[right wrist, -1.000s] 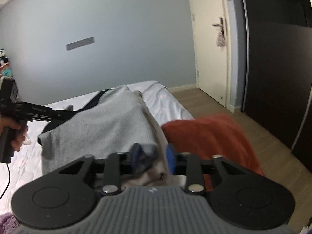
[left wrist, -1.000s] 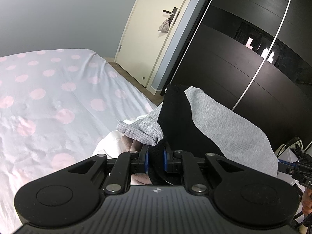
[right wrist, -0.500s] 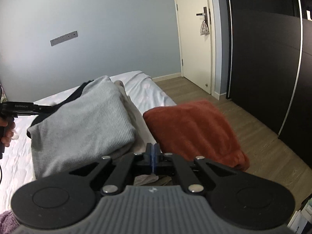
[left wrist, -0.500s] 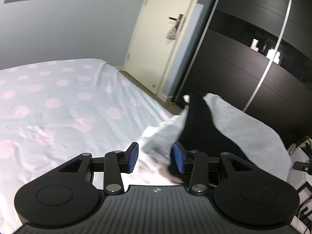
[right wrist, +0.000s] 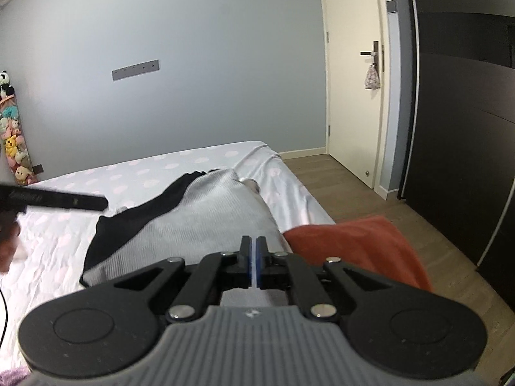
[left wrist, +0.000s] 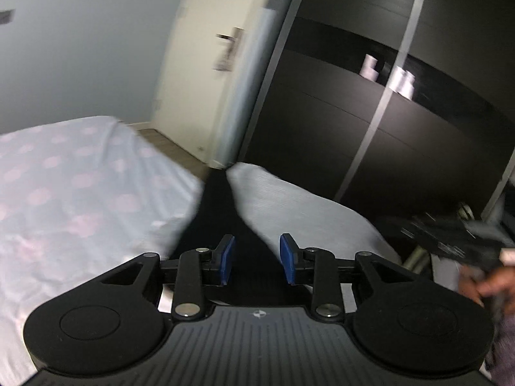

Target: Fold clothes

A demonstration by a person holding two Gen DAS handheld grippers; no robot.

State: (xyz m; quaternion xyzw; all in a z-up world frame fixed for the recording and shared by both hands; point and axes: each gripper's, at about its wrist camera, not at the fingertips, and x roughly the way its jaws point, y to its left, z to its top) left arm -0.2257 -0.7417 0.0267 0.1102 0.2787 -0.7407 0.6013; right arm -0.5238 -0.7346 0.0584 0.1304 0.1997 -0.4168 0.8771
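Note:
A grey and black knit garment (right wrist: 206, 218) lies folded on the bed near its right edge; it also shows in the left wrist view (left wrist: 289, 206). My left gripper (left wrist: 257, 259) is open and empty just above the garment's black part. My right gripper (right wrist: 253, 265) is shut with nothing between its pads, above the garment's near grey end. The left gripper also shows in the right wrist view (right wrist: 64, 199) as a dark bar at the left, held above the sheet.
An orange-red folded blanket (right wrist: 360, 244) lies right of the garment at the bed's edge. The bed (right wrist: 180, 167) has a white sheet with pink dots. A dark wardrobe (right wrist: 466, 128), a cream door (right wrist: 354, 80) and wood floor are to the right.
My left gripper opened and let go of the garment, then drew back. My right gripper closed empty and pulled back. The garment settled flat on the bed.

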